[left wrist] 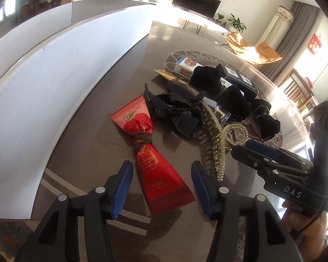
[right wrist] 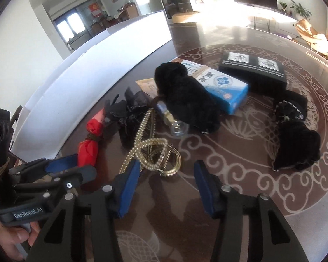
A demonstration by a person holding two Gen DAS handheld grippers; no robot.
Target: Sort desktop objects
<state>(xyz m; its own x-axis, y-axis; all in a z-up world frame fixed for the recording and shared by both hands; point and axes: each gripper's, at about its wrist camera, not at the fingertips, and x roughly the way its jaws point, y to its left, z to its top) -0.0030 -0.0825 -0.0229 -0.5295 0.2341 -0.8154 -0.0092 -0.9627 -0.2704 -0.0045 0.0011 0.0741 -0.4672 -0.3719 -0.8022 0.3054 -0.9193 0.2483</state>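
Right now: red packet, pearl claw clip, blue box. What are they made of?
Red packet: looks like glossy plastic or foil film, with crimped serrated ends and sheen.
Pearl claw clip: gold-toned teeth, rows of pearl-like beads, a metal spring; whether the body is metal or plated plastic is unclear.
Blue box: printed cardboard with folded edges, slightly glossy.

Both wrist views close, angled down; share gold hair claw (left wrist: 216, 139).

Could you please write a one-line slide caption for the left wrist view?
Left claw open around a knotted red packet, beside a pearl hair clip on the patterned table.
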